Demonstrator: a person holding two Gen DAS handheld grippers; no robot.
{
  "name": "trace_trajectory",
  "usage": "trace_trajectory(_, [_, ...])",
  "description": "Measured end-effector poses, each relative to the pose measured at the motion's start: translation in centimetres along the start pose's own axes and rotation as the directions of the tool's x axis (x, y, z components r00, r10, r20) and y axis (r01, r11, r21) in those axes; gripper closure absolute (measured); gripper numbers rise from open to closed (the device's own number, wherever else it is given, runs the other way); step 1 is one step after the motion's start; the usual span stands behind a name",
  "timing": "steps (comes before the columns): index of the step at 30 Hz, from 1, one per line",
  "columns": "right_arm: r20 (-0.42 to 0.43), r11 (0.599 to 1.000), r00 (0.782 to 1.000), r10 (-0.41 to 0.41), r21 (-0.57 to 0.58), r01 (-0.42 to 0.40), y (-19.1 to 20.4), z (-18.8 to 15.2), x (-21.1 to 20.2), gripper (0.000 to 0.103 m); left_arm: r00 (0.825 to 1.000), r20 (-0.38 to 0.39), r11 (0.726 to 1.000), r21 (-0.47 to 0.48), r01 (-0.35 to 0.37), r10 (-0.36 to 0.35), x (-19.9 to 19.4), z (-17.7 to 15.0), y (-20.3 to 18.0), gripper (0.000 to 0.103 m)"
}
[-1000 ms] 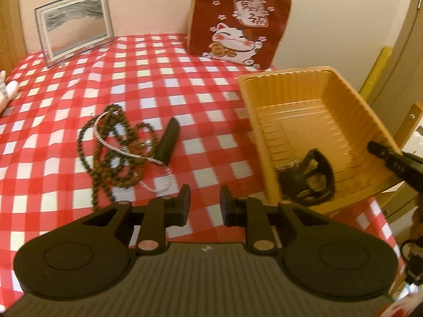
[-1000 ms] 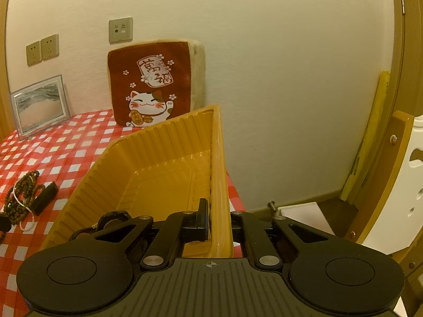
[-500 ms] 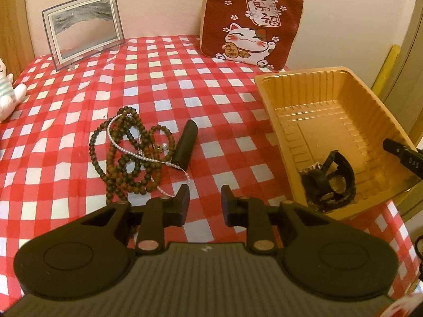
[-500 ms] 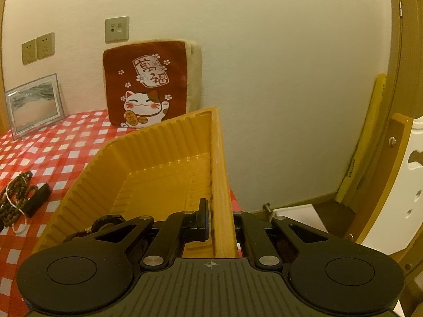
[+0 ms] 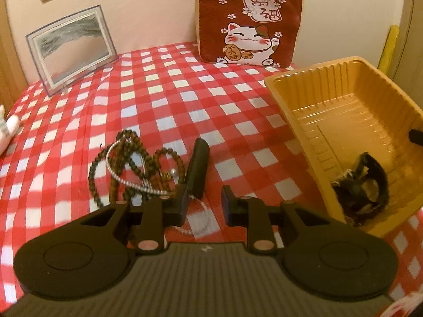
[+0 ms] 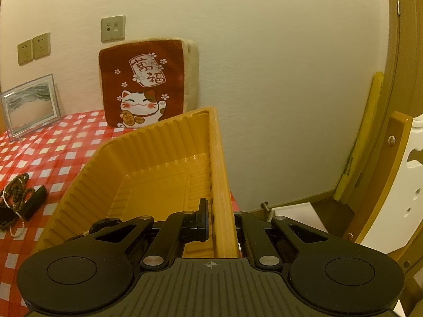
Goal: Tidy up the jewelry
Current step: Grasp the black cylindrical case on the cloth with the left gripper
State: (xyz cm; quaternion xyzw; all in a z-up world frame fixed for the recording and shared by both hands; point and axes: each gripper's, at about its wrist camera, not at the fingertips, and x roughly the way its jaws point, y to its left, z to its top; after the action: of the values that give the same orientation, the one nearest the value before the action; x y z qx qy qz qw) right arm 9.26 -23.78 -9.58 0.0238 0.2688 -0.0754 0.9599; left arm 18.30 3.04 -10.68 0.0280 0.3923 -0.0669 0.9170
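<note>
The job was only part done: one dark bracelet (image 5: 362,182) already lay in the near corner of the yellow tray (image 5: 298,100), while the tangle of brown bead strands (image 5: 132,158), the thin pearl chain (image 5: 124,179) threaded through it and the black bar-shaped piece (image 5: 198,166) just right of them were all still out on the red-checked bench (image 5: 185,97), left of the tray. The right tongs (image 6: 220,227) were clamped on the tray's right wall, one finger inside and one outside, steadying it. The left tongs (image 5: 203,206) hovered with their jaws apart and empty, right over the near end of the black piece and the pearl chain. Compared with a second before, those left tongs had swung lower and closer to the pile, so the beads now sat directly ahead of the fingers rather than well beyond them; nothing on the bench had shifted, and the right tongs kept the same hold.
</note>
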Motion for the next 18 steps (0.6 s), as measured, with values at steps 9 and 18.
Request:
trace_trajectory(9, [-0.018,1.000,1.000,-0.009,0.009,0.009,-0.3,0.0,0.3,0.098,1.000,0.009,0.996,0.086,-0.025,0.024,3.8,1.3,0.2,0.080])
trace_trajectory(18, [-0.026,1.000,1.000,-0.014,0.012,0.014,-0.3,0.0,0.5,0.098,1.000,-0.008,0.988,0.156,-0.010,0.011,6.8,2.4,-0.4,0.080])
